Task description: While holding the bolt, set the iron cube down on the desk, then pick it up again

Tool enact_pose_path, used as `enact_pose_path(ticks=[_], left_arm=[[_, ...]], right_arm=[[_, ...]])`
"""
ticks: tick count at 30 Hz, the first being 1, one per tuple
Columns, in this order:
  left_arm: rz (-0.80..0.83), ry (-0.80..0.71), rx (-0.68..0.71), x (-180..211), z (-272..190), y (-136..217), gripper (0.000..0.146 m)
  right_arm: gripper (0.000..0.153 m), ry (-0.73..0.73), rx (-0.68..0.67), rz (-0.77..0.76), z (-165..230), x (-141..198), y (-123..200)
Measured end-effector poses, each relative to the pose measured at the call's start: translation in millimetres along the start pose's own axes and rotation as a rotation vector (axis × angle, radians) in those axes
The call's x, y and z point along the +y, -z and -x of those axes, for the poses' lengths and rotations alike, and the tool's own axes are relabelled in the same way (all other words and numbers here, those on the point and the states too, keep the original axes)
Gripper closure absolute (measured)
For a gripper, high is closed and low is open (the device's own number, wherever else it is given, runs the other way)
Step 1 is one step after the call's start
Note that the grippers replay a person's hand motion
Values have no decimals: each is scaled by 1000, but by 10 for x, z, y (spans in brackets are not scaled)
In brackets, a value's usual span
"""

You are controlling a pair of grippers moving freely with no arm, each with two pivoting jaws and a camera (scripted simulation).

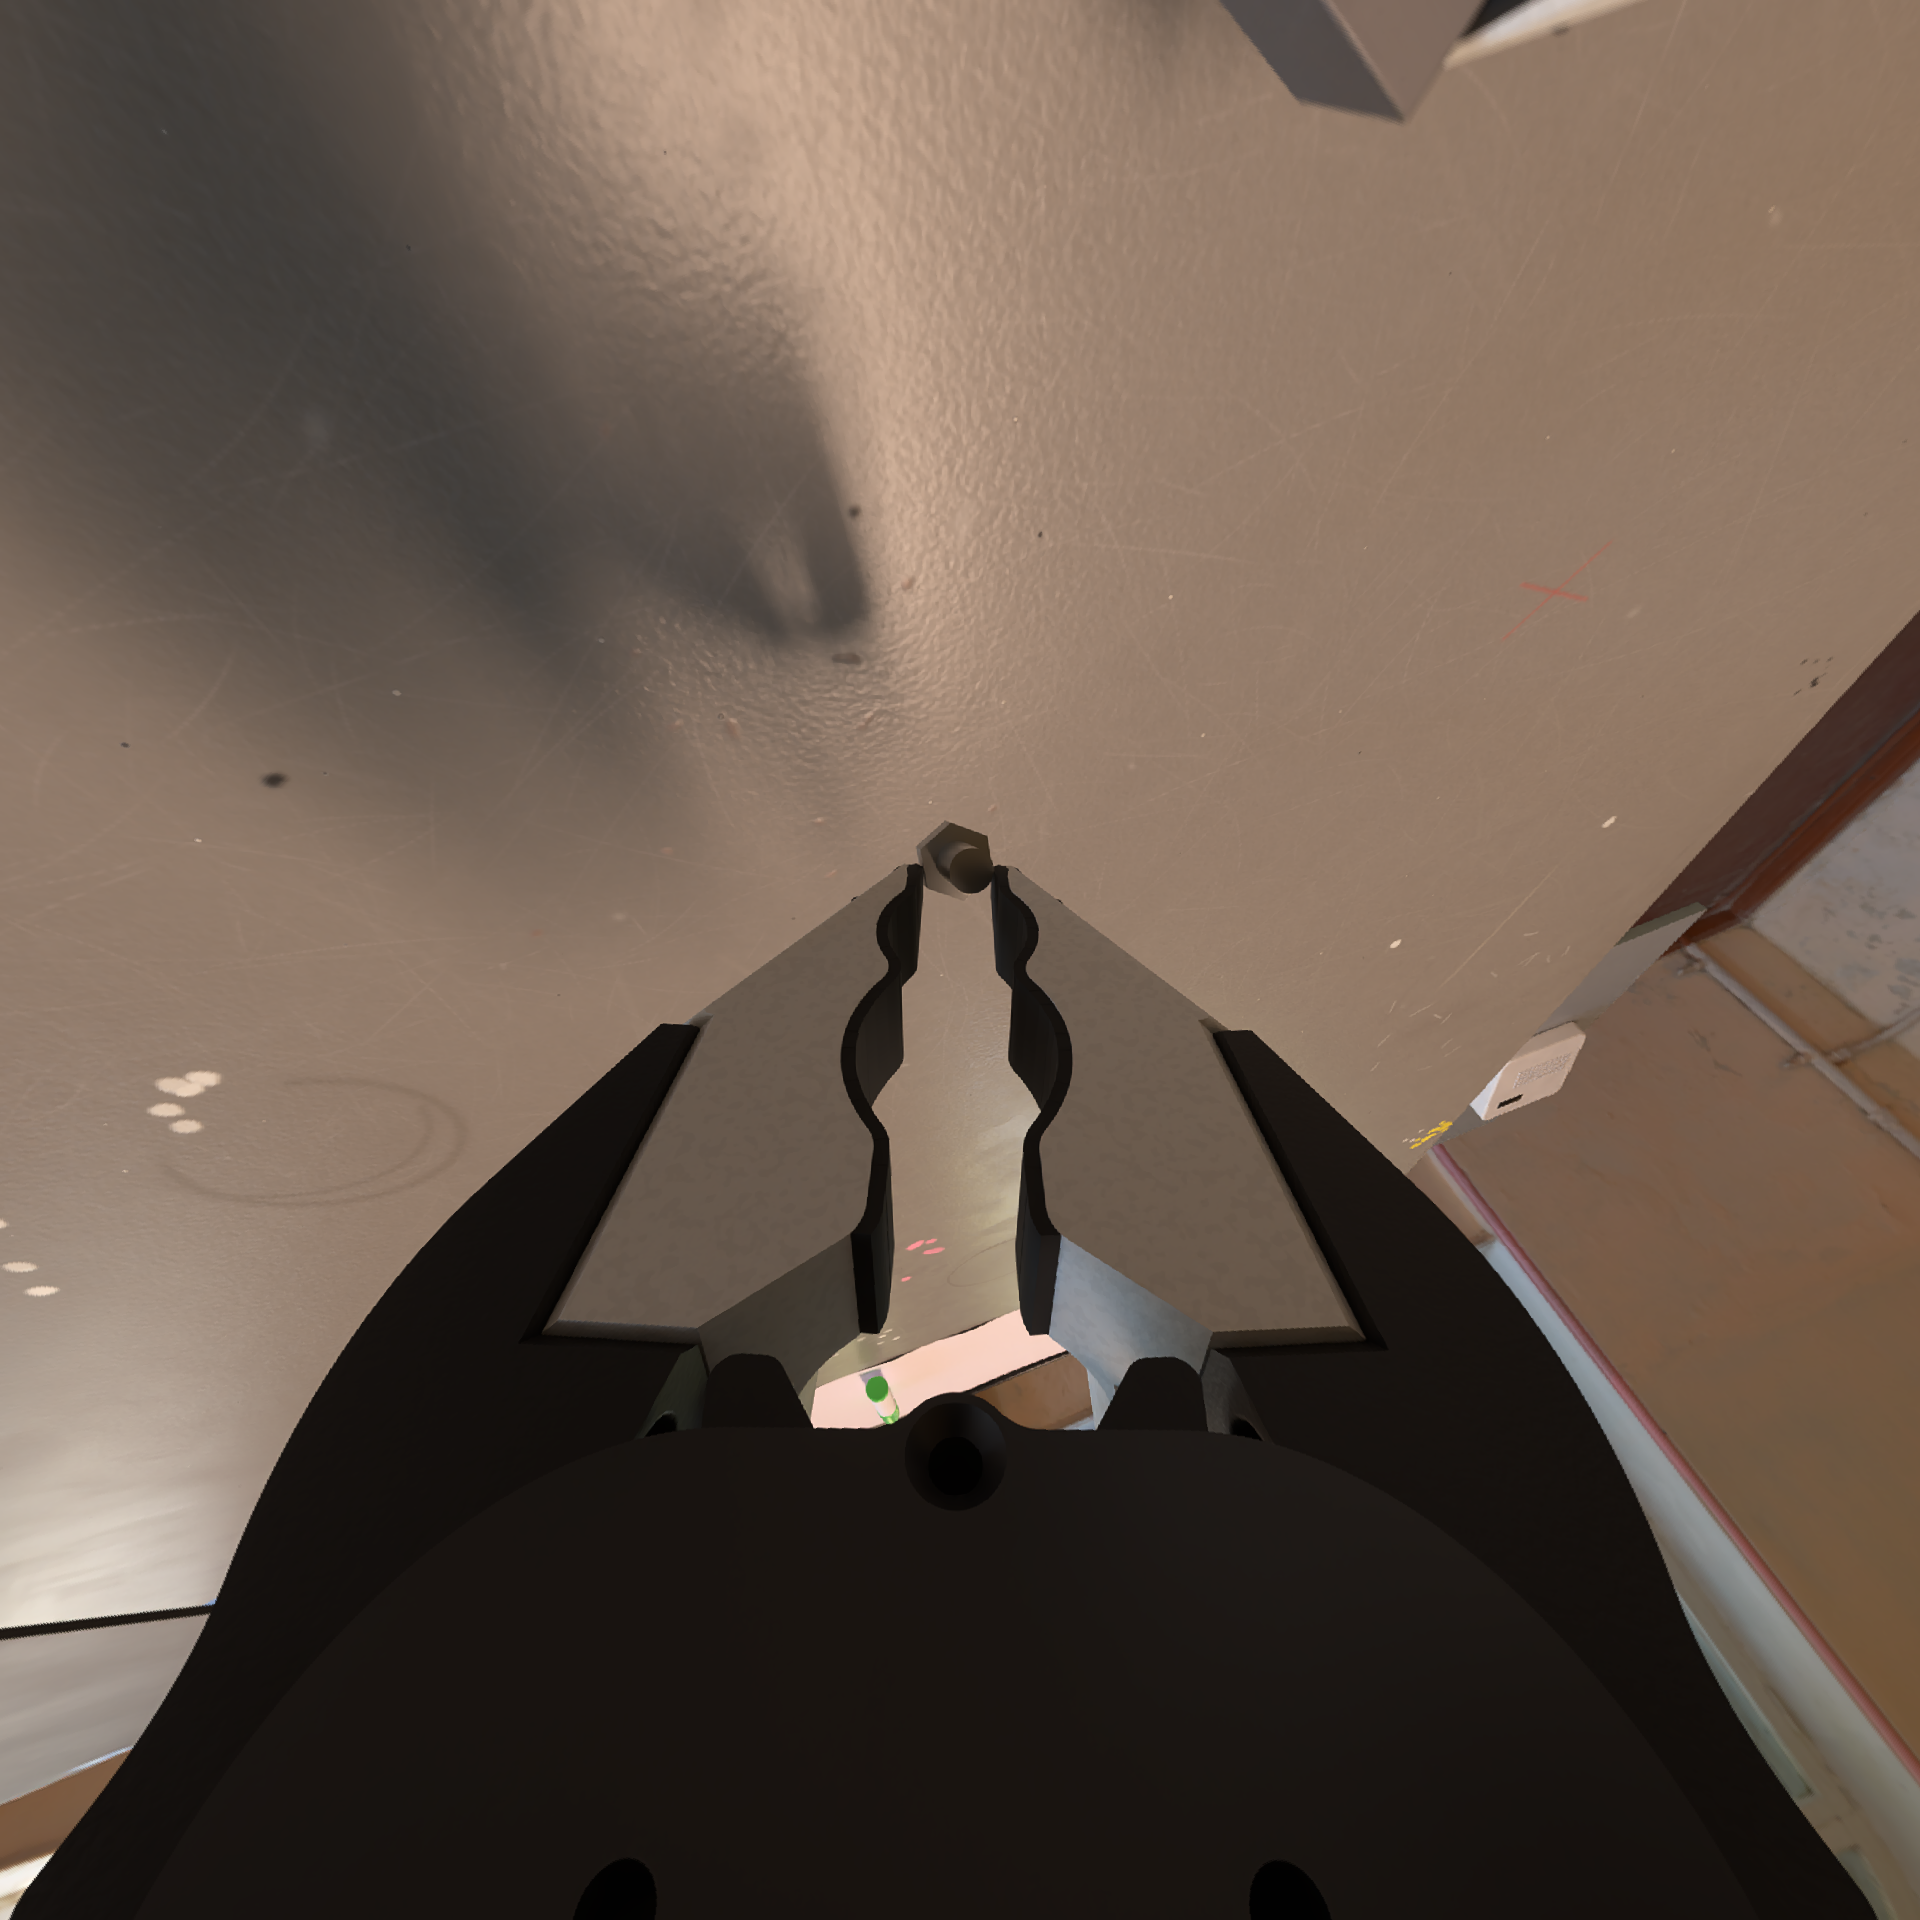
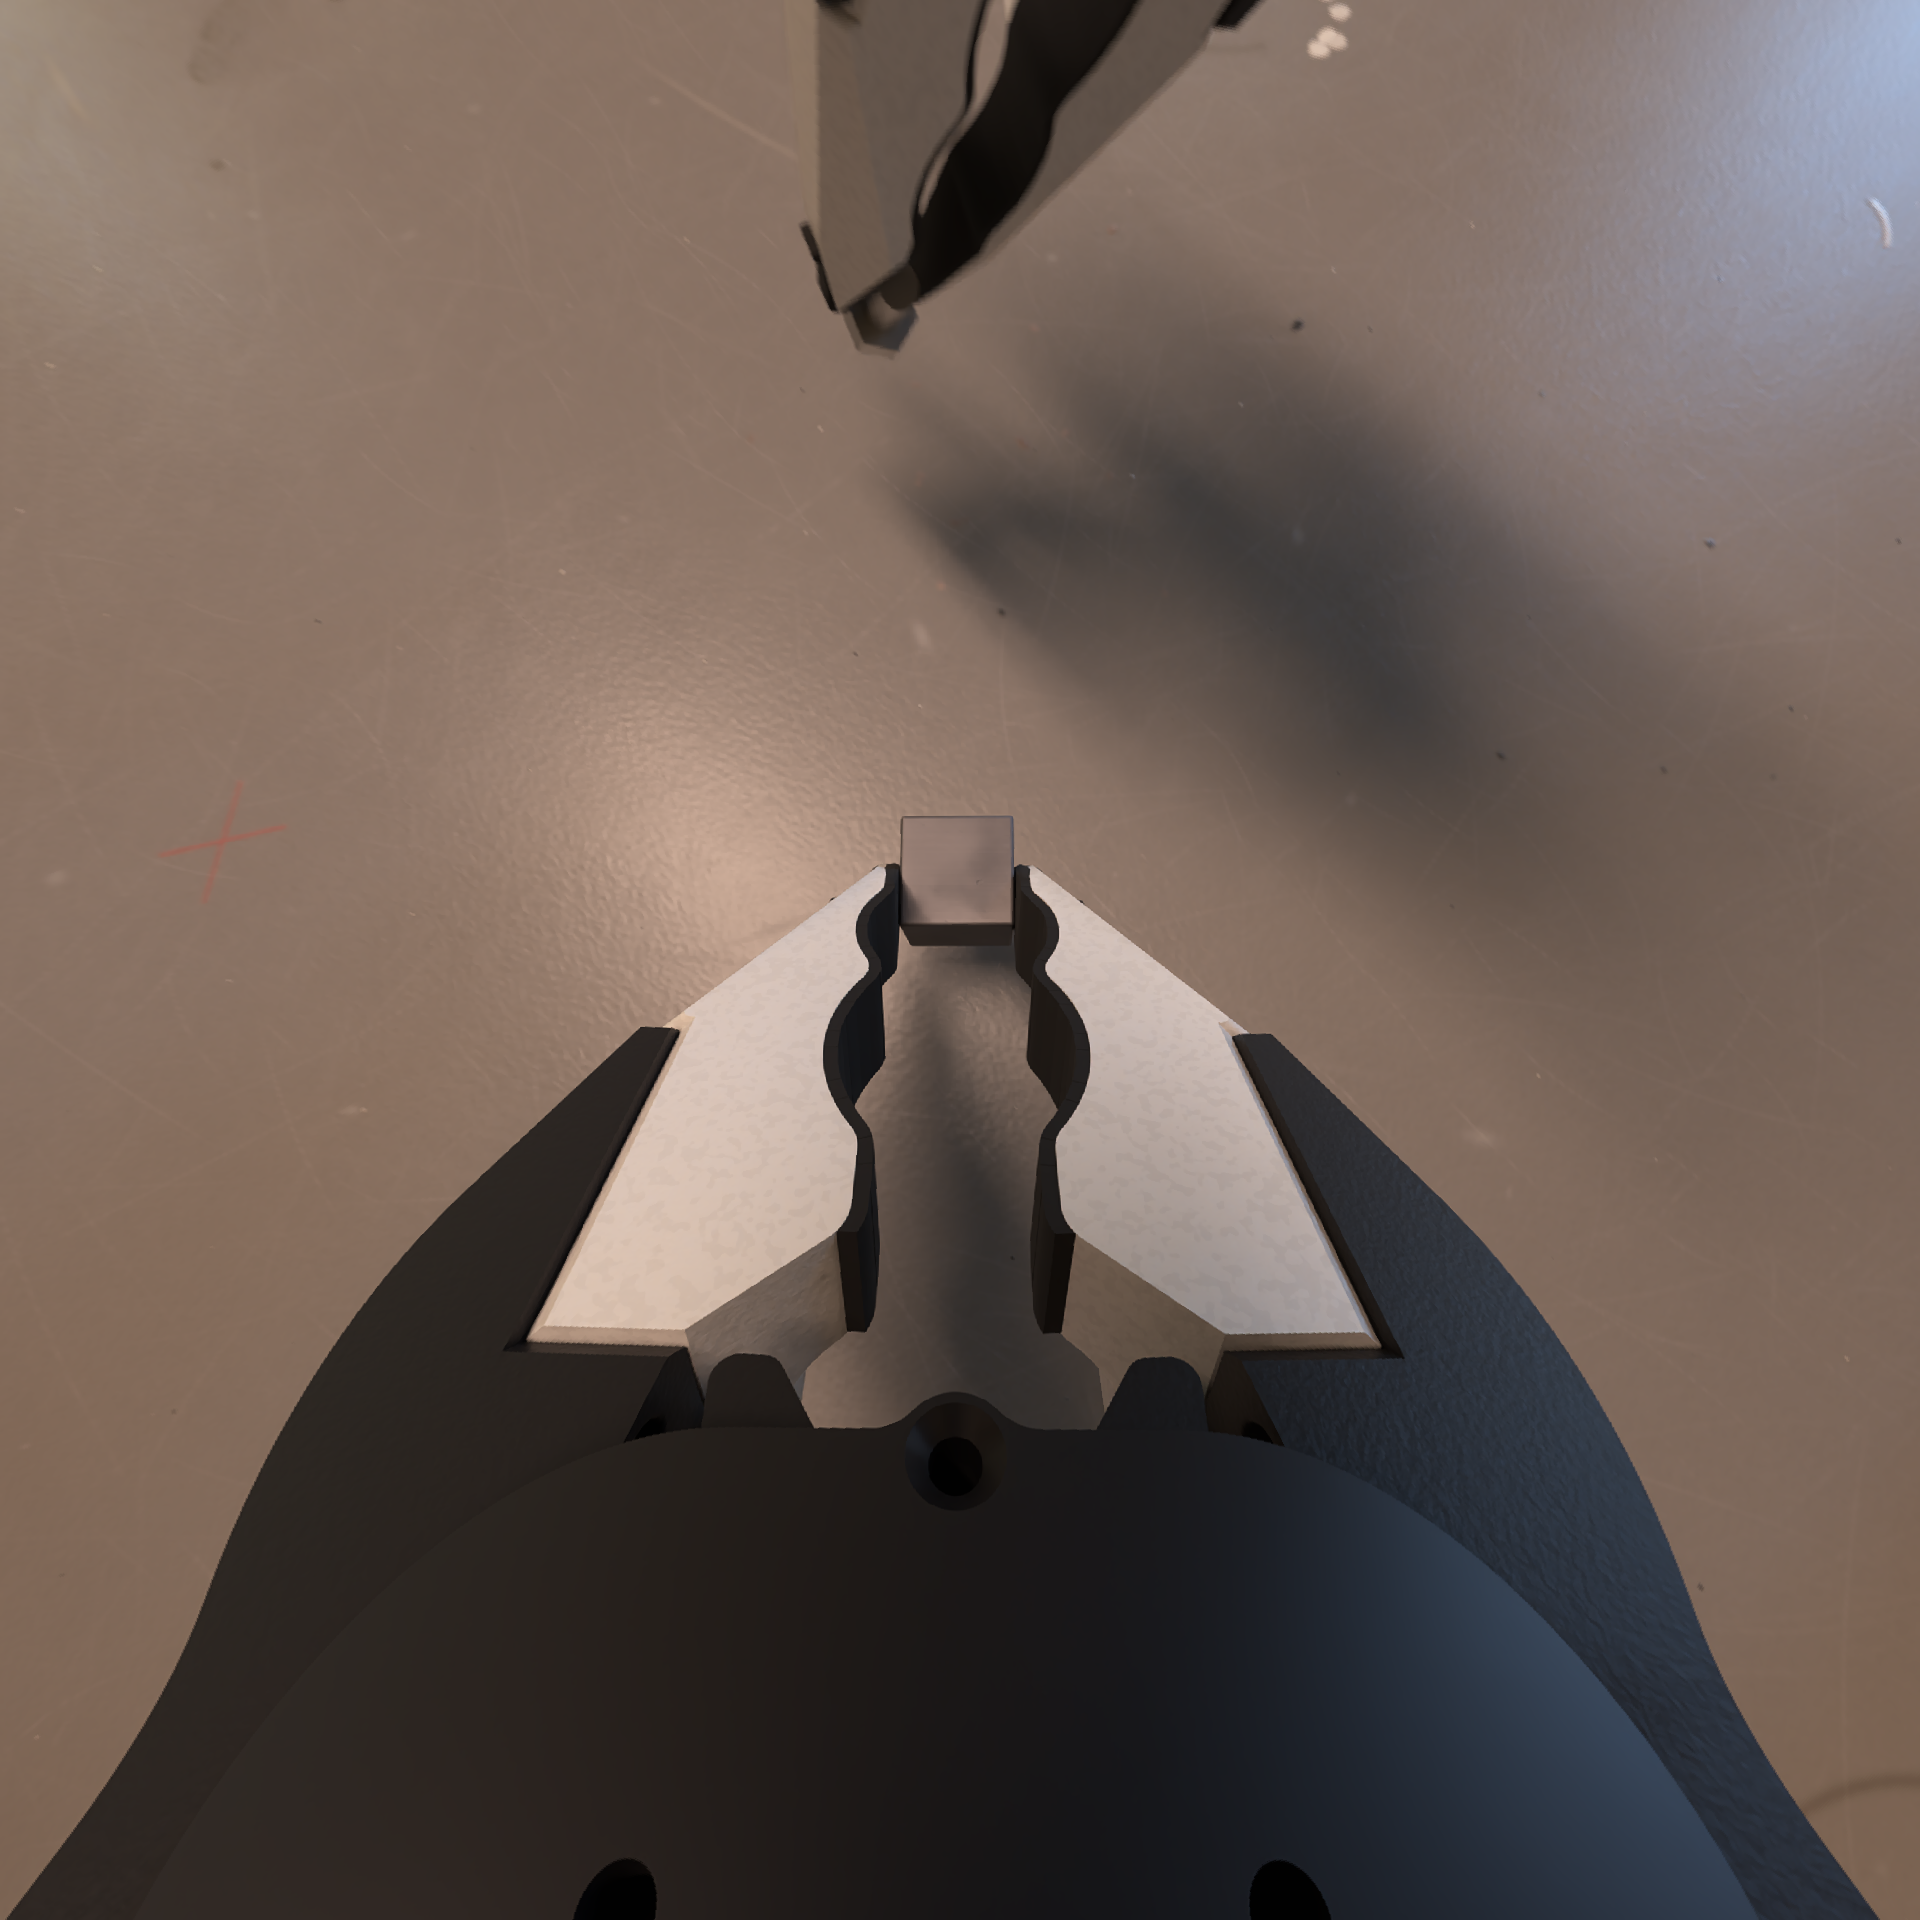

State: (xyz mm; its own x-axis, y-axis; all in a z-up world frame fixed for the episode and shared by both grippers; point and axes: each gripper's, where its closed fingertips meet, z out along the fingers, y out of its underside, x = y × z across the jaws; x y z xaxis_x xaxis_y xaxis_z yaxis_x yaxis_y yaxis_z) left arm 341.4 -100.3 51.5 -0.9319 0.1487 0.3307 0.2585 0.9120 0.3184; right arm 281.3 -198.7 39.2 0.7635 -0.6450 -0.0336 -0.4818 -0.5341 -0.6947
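Note:
My left gripper [image 1: 957, 871] is shut on a small grey hex-head bolt [image 1: 954, 854], held at the fingertips above the tan desk [image 1: 1247, 416]. My right gripper [image 2: 957, 894] is shut on a small dark iron cube [image 2: 956, 878], pinched between the fingertips above the desk [image 2: 416, 520]. In the right wrist view the left gripper [image 2: 883, 312] hangs at the top centre with the bolt [image 2: 881, 324] at its tip. A grey finger of the right gripper [image 1: 1351, 52] shows at the top right of the left wrist view.
The desk edge runs down the right of the left wrist view, with a dark red strip [image 1: 1808, 769] and a small white box [image 1: 1532, 1070] beyond it. Faint red cross marks lie on the desk [image 2: 220, 836]. Soft gripper shadows fall across the surface.

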Motion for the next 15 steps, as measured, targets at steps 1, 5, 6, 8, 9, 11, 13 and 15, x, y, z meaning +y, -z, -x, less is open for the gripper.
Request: enact_pose_path(ticks=[1,5,6,8,9,11,13,15], left_arm=[[1,1,0,1,2,1,133],[6,2,2,1,4,-5,133],[7,2,2,0,4,-6,133],[8,1,1,-4,2,-5,133],[8,1,1,-7,1,-5,133],[8,1,1,-10,1,-4,133],[10,1,0,-8,1,-5,133],[10,1,1,-7,0,-5,133]], right_arm=[[131,2,-8,-7,25,-27,2],[131,13,-41,-22,127,-114,-15],[131,21,-43,-21,144,-129,-24],[131,30,-51,-23,172,-155,-41],[131,32,-54,-23,180,-162,-50],[131,37,-55,-21,183,-167,-64],[131,33,-57,-22,176,-162,-66],[131,24,-47,-18,146,-133,-54]])
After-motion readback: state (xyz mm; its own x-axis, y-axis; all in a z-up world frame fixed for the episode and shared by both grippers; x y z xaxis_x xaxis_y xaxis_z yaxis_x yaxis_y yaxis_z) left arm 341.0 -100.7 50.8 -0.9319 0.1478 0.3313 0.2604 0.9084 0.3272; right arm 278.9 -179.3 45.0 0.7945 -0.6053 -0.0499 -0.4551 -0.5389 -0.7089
